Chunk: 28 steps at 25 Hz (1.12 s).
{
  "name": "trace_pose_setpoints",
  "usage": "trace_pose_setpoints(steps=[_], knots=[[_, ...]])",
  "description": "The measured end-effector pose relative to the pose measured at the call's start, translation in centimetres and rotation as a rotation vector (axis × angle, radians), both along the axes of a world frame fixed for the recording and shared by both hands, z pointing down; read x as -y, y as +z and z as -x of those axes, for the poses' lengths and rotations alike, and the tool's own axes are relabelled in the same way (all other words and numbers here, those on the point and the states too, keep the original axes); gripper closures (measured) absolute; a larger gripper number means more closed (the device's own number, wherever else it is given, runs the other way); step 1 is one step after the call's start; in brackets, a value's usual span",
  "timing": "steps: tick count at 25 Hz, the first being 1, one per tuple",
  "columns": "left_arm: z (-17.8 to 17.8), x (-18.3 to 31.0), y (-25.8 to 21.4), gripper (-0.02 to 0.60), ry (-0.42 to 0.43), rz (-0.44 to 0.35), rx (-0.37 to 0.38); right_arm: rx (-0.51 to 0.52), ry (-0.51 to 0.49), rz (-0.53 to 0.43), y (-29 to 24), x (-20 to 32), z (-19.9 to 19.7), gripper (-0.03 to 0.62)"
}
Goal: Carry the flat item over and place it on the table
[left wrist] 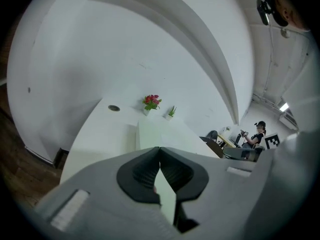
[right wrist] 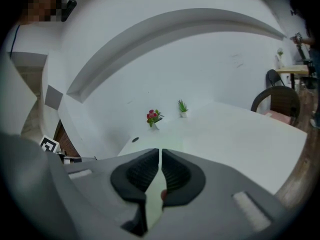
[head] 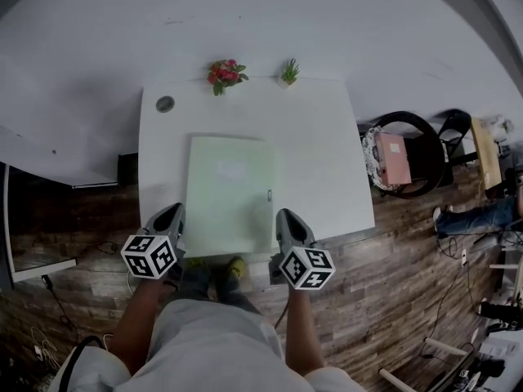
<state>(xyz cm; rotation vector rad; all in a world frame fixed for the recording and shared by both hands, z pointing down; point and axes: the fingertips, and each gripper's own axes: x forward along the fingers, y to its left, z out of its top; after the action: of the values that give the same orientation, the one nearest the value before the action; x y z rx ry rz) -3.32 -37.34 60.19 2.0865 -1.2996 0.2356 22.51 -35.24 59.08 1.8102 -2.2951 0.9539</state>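
My left gripper and right gripper each hold their jaws clamped on the near edge of the pale green flat rectangular sheet. The sheet extends over the white table.

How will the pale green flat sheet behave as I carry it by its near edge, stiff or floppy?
Probably fairly stiff: the pale green flat sheet looks flat, not drooping, though the left gripper and right gripper pinch only its near edge. Likely light, since two edge pinches hold it. Its smooth face could slip between the pads.
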Motion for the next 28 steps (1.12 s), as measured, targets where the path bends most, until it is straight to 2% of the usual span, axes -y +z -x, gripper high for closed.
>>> trace_pose_setpoints(steps=[8,16,28], knots=[[0.2,-0.2,-3.1,0.577,0.001,-0.079,0.002,-0.034,0.012,-0.056,-2.8,-0.9,-0.5,0.591],[1.1,0.0,-8.3,0.578,-0.013,-0.22,0.012,-0.061,0.022,-0.124,-6.0,-1.8,-0.9,0.591],[1.9,0.1,-14.2,0.578,-0.002,-0.369,0.02,-0.108,0.065,-0.205,-10.4,-2.8,-2.5,0.591]])
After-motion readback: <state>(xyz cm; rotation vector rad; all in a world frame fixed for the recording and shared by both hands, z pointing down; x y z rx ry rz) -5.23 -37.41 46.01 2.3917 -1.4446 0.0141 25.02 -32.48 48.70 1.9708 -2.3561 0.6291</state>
